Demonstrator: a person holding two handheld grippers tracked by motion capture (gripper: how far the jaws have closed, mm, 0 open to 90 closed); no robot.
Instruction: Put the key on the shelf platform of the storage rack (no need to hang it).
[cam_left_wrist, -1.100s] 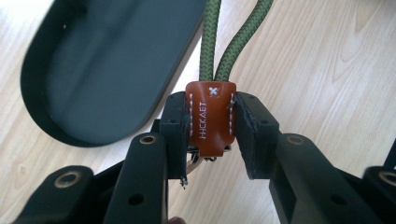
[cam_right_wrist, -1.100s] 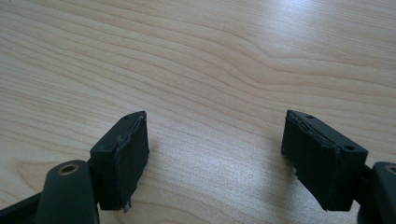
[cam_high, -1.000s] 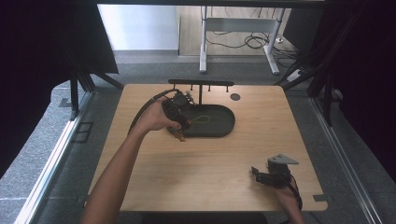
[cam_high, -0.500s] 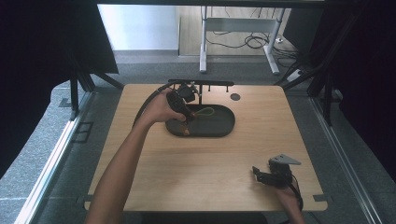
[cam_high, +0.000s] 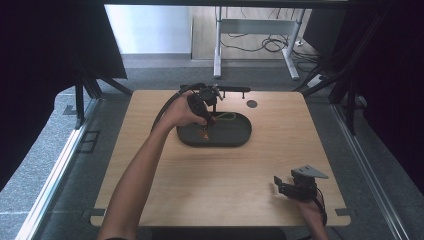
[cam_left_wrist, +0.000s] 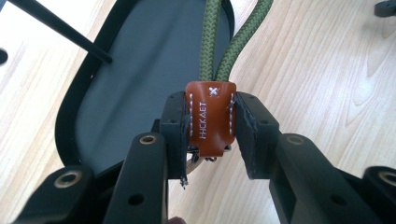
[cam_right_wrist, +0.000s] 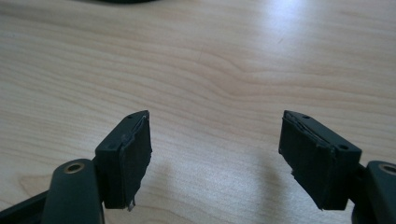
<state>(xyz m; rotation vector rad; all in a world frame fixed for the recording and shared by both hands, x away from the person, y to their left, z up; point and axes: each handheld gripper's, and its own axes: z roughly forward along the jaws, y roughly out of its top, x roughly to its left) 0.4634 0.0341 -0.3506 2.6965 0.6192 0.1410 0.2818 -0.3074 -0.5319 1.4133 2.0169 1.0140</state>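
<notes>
My left gripper (cam_high: 206, 124) hangs over the back left part of the black oval tray (cam_high: 240, 140), held by a hand. It is shut on a brown leather tag (cam_left_wrist: 210, 119) with white stitching, which sits squarely between the jaws. Two strands of green cord (cam_left_wrist: 233, 46) run from the tag away over the tray (cam_left_wrist: 140, 70); the green cord (cam_high: 225, 116) also lies curled in the tray. My right gripper (cam_high: 278, 185) rests low at the table's front right, jaws wide apart. In the right gripper view it (cam_right_wrist: 215, 140) stands open over bare wood.
A black bar stand (cam_high: 227, 90) rises at the table's back edge behind the tray, and its rod (cam_left_wrist: 60, 32) crosses above the tray. A small black disc (cam_high: 252, 104) lies at the back right. The wooden table (cam_high: 220, 175) has free room between tray and right gripper.
My left gripper has moved toward the back of the table and a little right, carrying the tag and cord. The right gripper has stayed put.
</notes>
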